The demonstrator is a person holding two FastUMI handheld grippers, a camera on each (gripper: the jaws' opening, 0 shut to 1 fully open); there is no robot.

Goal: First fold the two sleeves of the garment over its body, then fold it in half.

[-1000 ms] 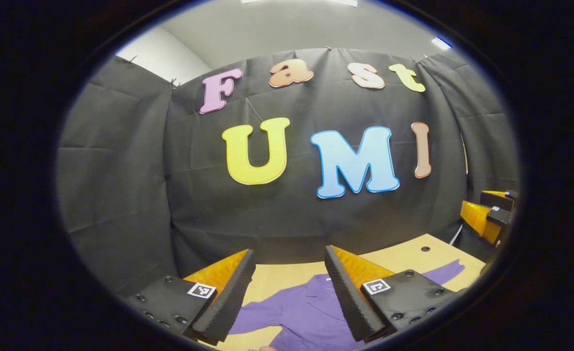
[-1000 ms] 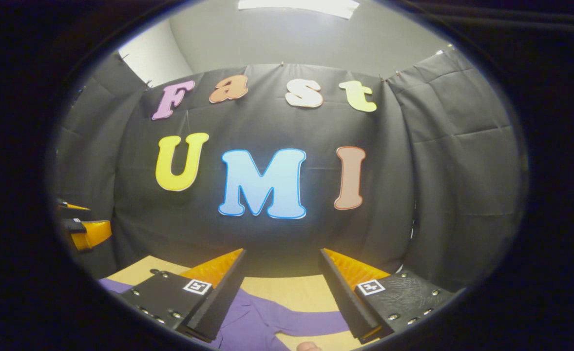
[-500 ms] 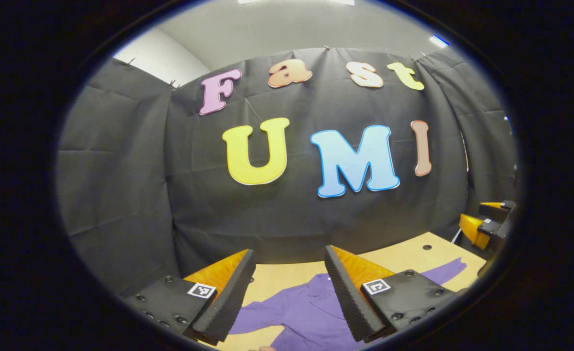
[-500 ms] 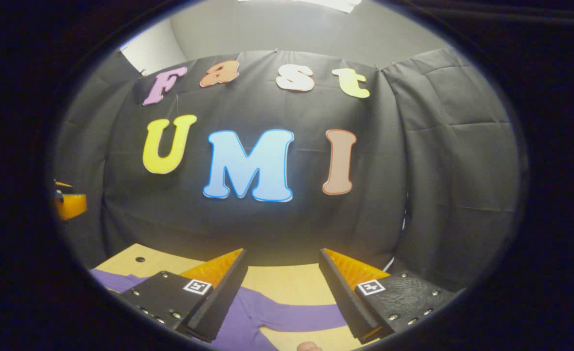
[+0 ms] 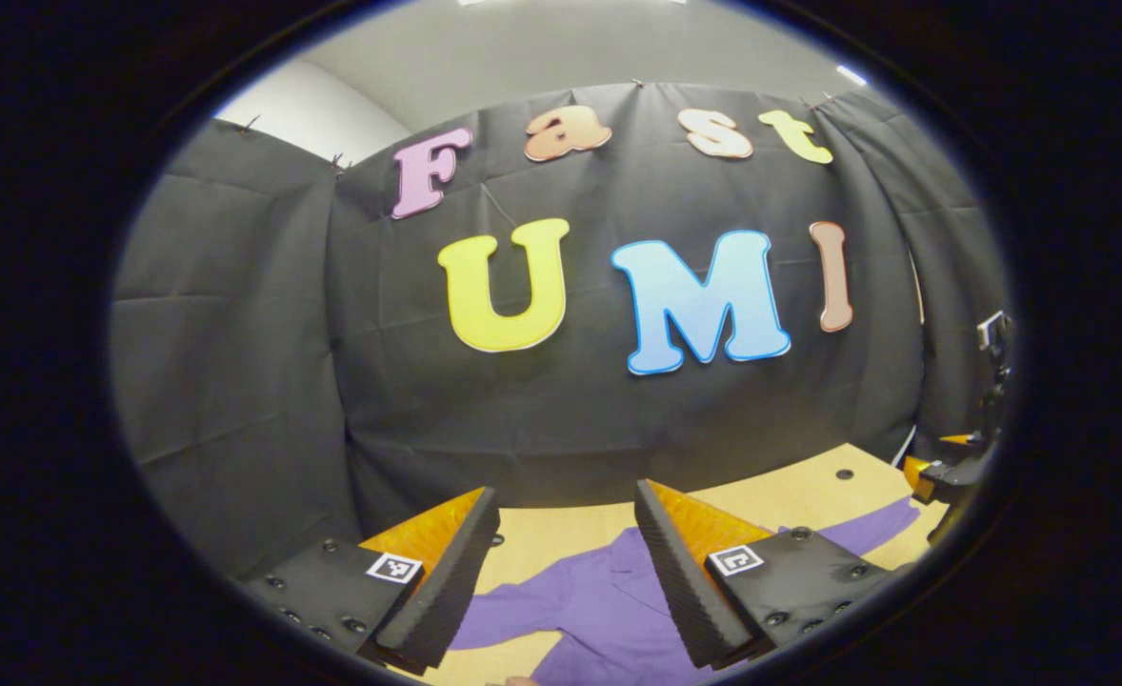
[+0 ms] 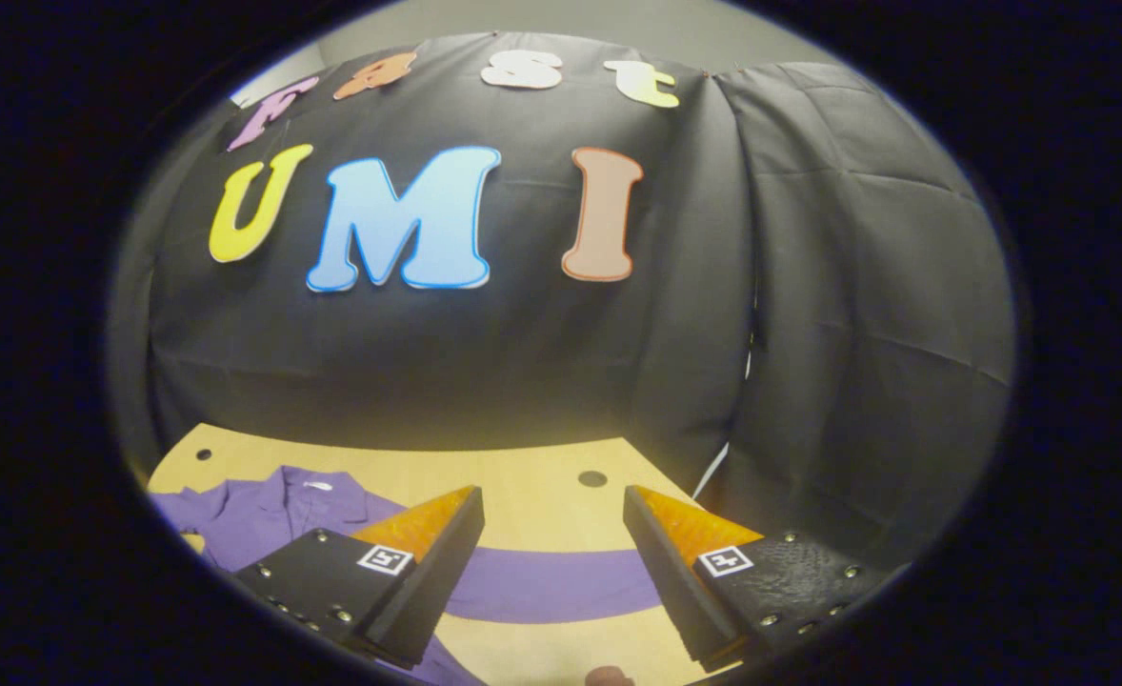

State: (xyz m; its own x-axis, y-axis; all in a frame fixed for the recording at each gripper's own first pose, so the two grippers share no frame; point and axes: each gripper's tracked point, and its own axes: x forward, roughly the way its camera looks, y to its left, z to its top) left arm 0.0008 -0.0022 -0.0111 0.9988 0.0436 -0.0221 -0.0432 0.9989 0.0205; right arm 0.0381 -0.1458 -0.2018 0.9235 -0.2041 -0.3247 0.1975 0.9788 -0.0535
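Observation:
A purple long-sleeved shirt lies flat on the light wooden table, collar toward the far wall, both sleeves spread outward. My left gripper hangs open above the shirt's collar and left shoulder, holding nothing. In the right gripper view the shirt's right sleeve stretches across the table below my right gripper, which is open and empty above it. The collar shows at the left there. The right gripper also peeks in at the far right edge of the left gripper view, near the sleeve's cuff.
The black cloth wall closes off the back and both sides of the table. Small round holes mark the tabletop near its far edge. The table's right corner lies just beyond the right sleeve.
The right gripper has tipped down and swung to the right, so more table and the whole right sleeve come into view. The left gripper has barely moved.

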